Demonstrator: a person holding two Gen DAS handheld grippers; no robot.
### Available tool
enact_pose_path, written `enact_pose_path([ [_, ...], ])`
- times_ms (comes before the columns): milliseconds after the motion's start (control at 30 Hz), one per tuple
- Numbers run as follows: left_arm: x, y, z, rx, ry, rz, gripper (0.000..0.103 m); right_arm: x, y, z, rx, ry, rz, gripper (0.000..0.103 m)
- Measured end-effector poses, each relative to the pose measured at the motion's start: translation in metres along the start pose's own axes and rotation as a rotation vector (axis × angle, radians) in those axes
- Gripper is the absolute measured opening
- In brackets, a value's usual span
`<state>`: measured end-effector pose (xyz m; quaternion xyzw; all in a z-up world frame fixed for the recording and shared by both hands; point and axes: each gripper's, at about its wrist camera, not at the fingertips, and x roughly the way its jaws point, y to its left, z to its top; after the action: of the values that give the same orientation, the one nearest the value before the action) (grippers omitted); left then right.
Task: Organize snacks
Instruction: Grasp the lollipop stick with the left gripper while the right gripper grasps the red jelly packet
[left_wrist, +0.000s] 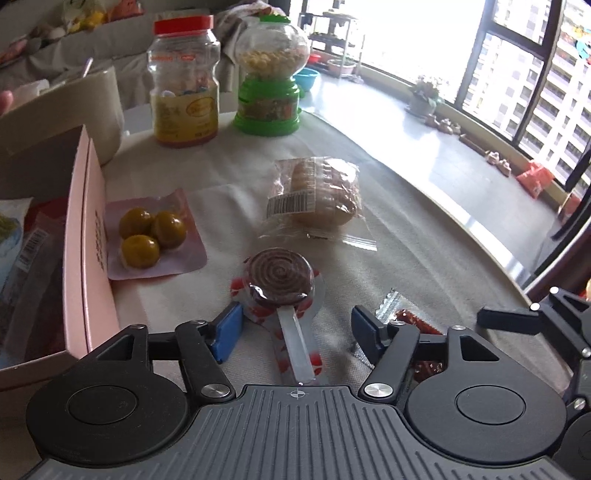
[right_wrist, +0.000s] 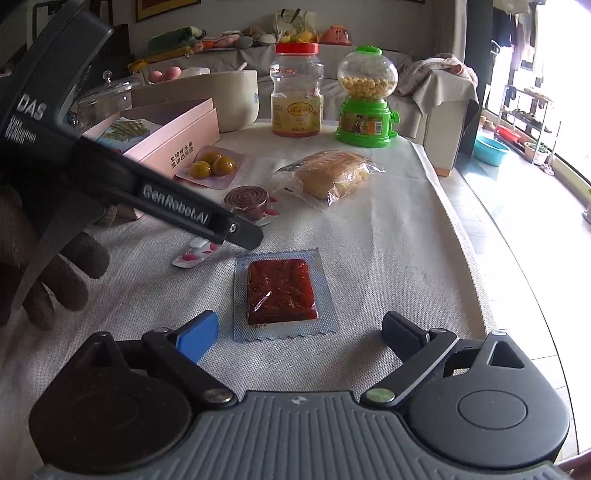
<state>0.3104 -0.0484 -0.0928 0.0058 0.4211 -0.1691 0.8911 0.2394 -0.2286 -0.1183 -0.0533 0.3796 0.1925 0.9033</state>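
Red jerky packet (right_wrist: 282, 293) framed whole only by right gripper (right_wrist: 301, 334), fingers spread, lollipop (left_wrist: 280, 282) straddled by left gripper (left_wrist: 295, 326), fingers spread, pink box (right_wrist: 173, 136) filled with packets.

Lollipop (left_wrist: 279, 277) lies between box (left_wrist: 83, 236) and jerky packet (right_wrist: 282, 293).

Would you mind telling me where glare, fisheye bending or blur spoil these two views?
Left wrist view: the window is blown out, the table edge bows in a curve, and the lollipop is sharp. Right wrist view: daylight washes out the upper right, the left gripper looms dark, and the red jerky packet shows a small glint.
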Motion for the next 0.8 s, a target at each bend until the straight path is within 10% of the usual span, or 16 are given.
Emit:
enact_pose_path([
  [167, 0.008, 0.002, 0.008, -0.097, -0.041, 0.028, 0.071, 0.0, 0.001, 0.0, -0.001, 0.001, -0.001, 0.096],
  [433, 0.023, -0.016, 0.0, 0.118, -0.132, 0.107, 0.071, 0.004, -0.001, 0.002, -0.004, 0.019, 0.021, 0.103],
  [800, -0.065, -0.005, -0.058, 0.016, -0.193, 0.003, 0.067, -0.003, -0.012, 0.002, 0.02, -0.006, 0.055, 0.095],
])
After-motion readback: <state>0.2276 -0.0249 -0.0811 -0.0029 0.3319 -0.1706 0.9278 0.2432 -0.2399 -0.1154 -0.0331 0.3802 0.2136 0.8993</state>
